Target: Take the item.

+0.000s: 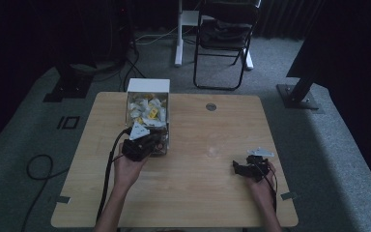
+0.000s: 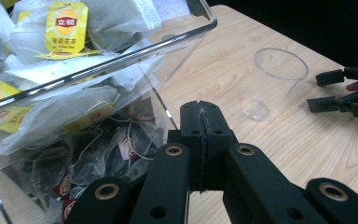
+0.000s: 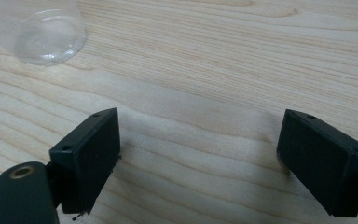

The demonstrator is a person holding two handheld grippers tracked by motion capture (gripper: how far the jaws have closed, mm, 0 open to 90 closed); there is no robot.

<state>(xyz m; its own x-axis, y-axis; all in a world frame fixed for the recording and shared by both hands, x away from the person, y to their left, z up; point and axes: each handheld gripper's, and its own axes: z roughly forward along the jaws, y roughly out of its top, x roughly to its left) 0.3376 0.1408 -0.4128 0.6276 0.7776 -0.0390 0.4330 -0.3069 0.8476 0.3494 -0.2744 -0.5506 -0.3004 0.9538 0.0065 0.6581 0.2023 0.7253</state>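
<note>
Sitting at the back-left of the wooden table (image 1: 188,188) is a clear box (image 2: 121,56) stuffed with tea bags (image 2: 66,25), yellow tags all over. Left gripper (image 2: 200,140) is right up against its near wall, jaws clenched together with nothing between them. A clear plastic cup (image 2: 279,77) stands on the wood between the box and the right gripper (image 1: 244,169), whose jaws are spread wide over bare tabletop, near the right edge.
</note>
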